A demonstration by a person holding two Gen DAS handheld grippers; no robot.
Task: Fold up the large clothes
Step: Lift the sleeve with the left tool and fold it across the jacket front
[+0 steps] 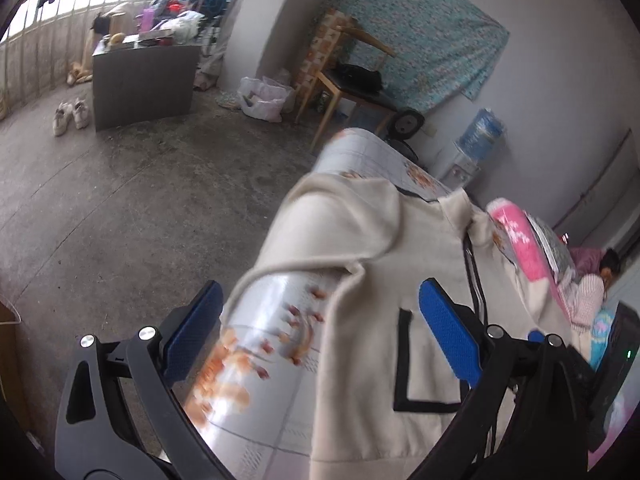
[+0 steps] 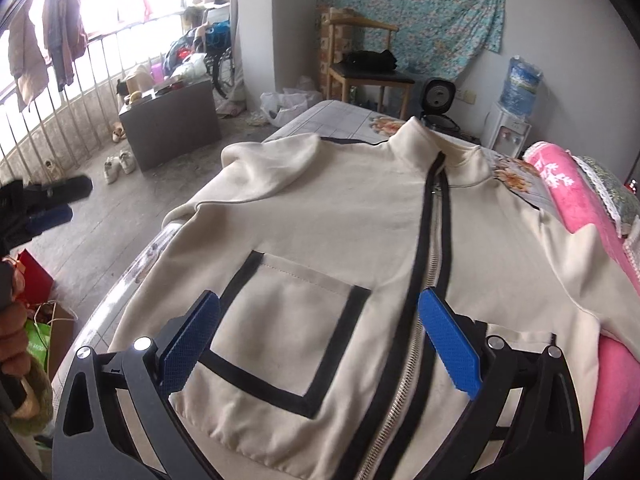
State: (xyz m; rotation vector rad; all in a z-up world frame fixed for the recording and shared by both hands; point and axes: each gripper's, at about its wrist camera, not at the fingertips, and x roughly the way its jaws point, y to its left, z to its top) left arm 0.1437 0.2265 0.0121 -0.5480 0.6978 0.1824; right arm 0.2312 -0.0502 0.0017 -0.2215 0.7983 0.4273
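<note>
blue tool fingers point(image 2: 448, 344) apart over cream jacket point(image 2: 320, 220); zipper point(image 2: 432, 216) only rightward

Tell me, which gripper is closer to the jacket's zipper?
The right. The right gripper hovers over the jacket front, its jaws spanning the pocket and zipper. The left gripper is off at the jacket's sleeve side, over the table edge.

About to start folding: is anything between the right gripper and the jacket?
Nothing visible. The right gripper is open just above the jacket, which lies spread front-up on the table, pocket and zip bare between the pads.
</note>
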